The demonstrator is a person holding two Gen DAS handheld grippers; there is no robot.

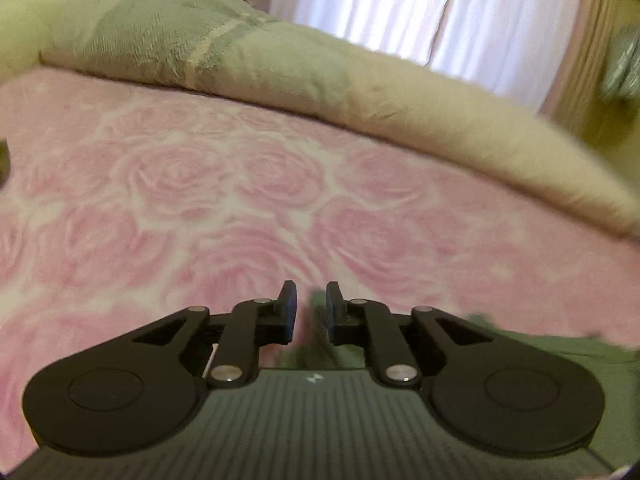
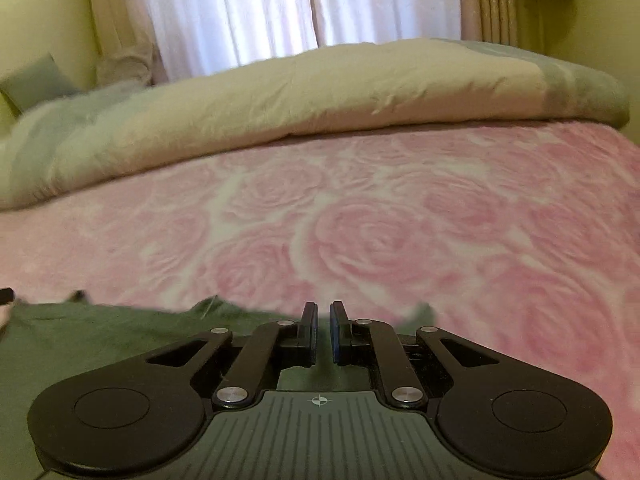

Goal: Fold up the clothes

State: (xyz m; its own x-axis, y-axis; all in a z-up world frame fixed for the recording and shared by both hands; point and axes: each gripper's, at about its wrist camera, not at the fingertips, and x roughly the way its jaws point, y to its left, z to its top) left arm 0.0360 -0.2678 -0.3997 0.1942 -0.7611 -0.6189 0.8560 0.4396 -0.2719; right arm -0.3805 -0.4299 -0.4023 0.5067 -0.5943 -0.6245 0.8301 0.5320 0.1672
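Carrying a dark green soft cloth garment [image 2: 100,336] over the pink rose-patterned fleece blanket [image 2: 400,240], mid-fold by my judgement. Left gripper [image 1: 311,312] pinches a bunched fold; right gripper [image 2: 323,332] nearly closed, apparently on the garment's edge, grip unconfirmed. Garment at blanket's near edge, under both grippers. Next: lay edges down together, aligned.

Your left gripper [image 1: 311,307] and right gripper [image 2: 323,332] both tilted downward, jaws narrowed on green cloth.
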